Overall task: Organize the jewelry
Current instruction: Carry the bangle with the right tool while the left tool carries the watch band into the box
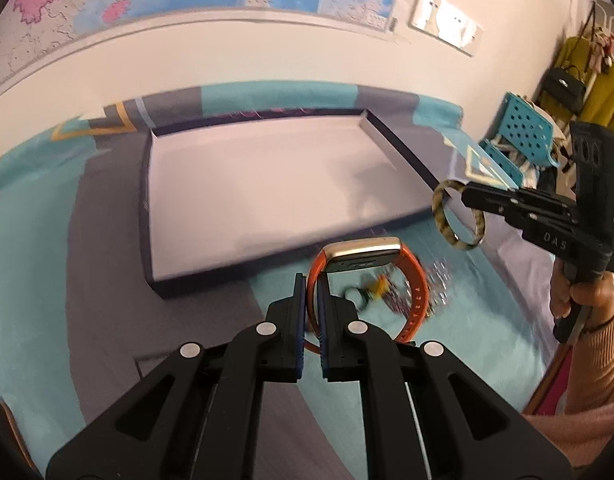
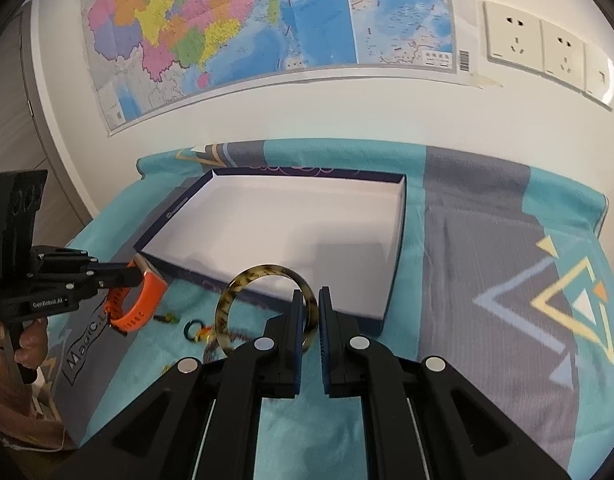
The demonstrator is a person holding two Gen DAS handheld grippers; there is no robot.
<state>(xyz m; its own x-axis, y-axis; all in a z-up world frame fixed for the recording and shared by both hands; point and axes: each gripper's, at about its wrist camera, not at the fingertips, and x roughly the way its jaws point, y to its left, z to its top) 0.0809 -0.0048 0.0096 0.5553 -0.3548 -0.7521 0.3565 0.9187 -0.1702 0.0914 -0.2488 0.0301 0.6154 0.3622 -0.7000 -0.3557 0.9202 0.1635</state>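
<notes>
Short of the empty box [image 2: 395, 216], left fingers [image 1: 309, 304] pinch an orange watch [image 1: 417, 296], right fingers [image 2: 307, 312] a tortoiseshell bangle [image 2: 227, 304]; small trinkets [image 2: 195, 330] remain on the cloth, nothing placed yet.

- One orange watch [image 1: 417, 296] is seen.
- One tortoiseshell bangle [image 2: 263, 312] is seen.
- One shallow box [image 2: 395, 240] is counted.
- Three wall sockets [image 2: 513, 42] are counted.
- One wall map [image 2: 267, 20] is seen.
</notes>
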